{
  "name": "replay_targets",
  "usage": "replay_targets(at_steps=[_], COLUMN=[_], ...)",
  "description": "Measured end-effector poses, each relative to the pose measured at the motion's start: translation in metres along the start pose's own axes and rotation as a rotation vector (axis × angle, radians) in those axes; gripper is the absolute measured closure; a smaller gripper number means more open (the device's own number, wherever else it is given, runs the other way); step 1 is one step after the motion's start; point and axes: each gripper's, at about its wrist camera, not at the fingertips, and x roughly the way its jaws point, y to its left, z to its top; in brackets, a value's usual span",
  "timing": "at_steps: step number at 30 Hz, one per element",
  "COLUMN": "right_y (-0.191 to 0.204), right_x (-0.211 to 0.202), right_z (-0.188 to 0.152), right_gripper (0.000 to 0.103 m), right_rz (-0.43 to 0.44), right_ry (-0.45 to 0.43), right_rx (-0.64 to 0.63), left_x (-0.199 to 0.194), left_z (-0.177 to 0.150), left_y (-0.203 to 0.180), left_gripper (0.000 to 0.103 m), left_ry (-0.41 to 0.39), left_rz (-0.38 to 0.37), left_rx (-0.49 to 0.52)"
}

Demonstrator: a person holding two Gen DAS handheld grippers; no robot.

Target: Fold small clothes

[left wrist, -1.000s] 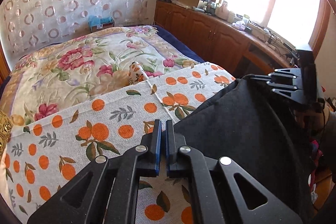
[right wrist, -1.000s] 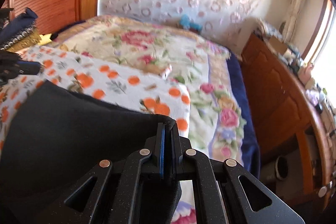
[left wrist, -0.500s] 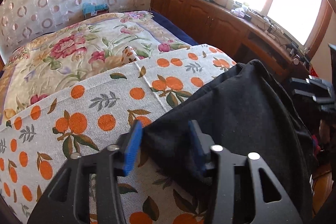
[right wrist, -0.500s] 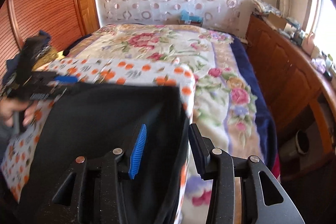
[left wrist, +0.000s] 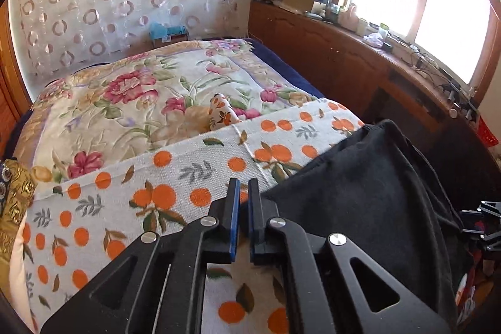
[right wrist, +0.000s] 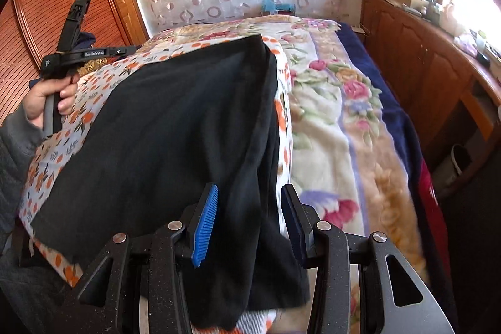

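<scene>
Black garment spread on the orange-print cloth, neither of your claws gripping it.

Your left gripper (left wrist: 243, 193) has its fingers drawn almost together with only a slim gap between the blue pads and nothing clamped; the black garment (left wrist: 360, 193) begins just to its right, its near corner beside the right finger, while the orange-print cloth (left wrist: 162, 193) runs ahead and to the left. Your right gripper (right wrist: 249, 208) stands wide apart — the garment's (right wrist: 175, 127) hanging edge drops between the fingers, though I cannot tell whether either pad touches it. Ahead and to the right of that claw lies the floral blanket (right wrist: 328, 121); far to its left your left hand (right wrist: 47, 99) holds the other gripper's handle.
</scene>
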Motion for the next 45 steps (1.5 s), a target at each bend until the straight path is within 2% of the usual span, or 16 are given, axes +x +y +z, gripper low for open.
replay_targets(at_steps=[1, 2, 4, 5, 7, 11, 16, 17, 18, 20, 25, 31, 34, 36, 37, 45], right_y=[0.001, 0.001, 0.003, 0.003, 0.006, 0.014, 0.015, 0.014, 0.014, 0.015, -0.003, -0.023, -0.027, -0.026, -0.027, -0.040], right_x=[-0.003, -0.008, -0.014, -0.017, -0.020, -0.024, -0.013, -0.012, -0.012, -0.015, -0.045, -0.028, -0.020, -0.017, -0.014, 0.021], right_z=[-0.001, -0.005, -0.010, -0.013, -0.020, -0.030, -0.037, -0.038, -0.038, -0.035, -0.029, -0.031, -0.028, -0.029, -0.029, -0.039], right_gripper=[0.060, 0.060, 0.060, 0.060, 0.060, 0.060, 0.060, 0.063, 0.082, 0.097, 0.098, 0.098, 0.078, 0.044, 0.039, 0.038], right_rz=[-0.003, -0.002, -0.003, 0.000, 0.009, 0.014, -0.018, -0.022, -0.013, 0.009, -0.085, -0.050, -0.053, -0.024, -0.018, 0.058], right_ry=[-0.004, -0.011, -0.021, -0.025, -0.029, -0.026, 0.023, 0.027, 0.026, 0.019, -0.080, -0.076, -0.094, -0.122, -0.127, -0.072], right_rx=[0.003, 0.007, 0.013, 0.016, 0.019, 0.005, -0.010, -0.015, -0.025, -0.058, -0.059, 0.008, 0.034, 0.059, 0.072, 0.149], left_x=[-0.007, -0.013, -0.025, -0.029, -0.037, -0.053, -0.073, -0.077, -0.081, -0.089, -0.107, -0.105, -0.103, -0.103, -0.103, -0.093], left_z=[-0.004, -0.007, -0.016, -0.022, -0.035, -0.067, -0.101, -0.107, -0.112, -0.121, -0.138, -0.151, -0.153, -0.153, -0.154, -0.163], left_y=[-0.003, -0.006, -0.017, -0.021, -0.032, -0.057, -0.082, -0.088, -0.094, -0.105, -0.123, -0.135, -0.140, -0.143, -0.146, -0.156], left_gripper=[0.072, 0.061, 0.052, 0.043, 0.037, 0.037, 0.037, 0.037, 0.037, 0.037, 0.037, 0.037, 0.037, 0.037, 0.037, 0.037], left_ry=[-0.004, -0.013, -0.016, -0.003, 0.020, 0.045, 0.058, 0.054, 0.049, 0.040, 0.022, 0.040, 0.044, 0.039, 0.033, 0.062], left_rz=[-0.006, -0.008, -0.014, -0.023, -0.039, -0.039, -0.072, -0.071, -0.068, -0.064, -0.088, -0.121, -0.147, -0.148, -0.145, -0.128], left_rx=[0.008, 0.021, 0.059, 0.069, 0.087, 0.135, 0.127, 0.129, 0.134, 0.147, 0.119, 0.092, 0.059, 0.057, 0.057, 0.073])
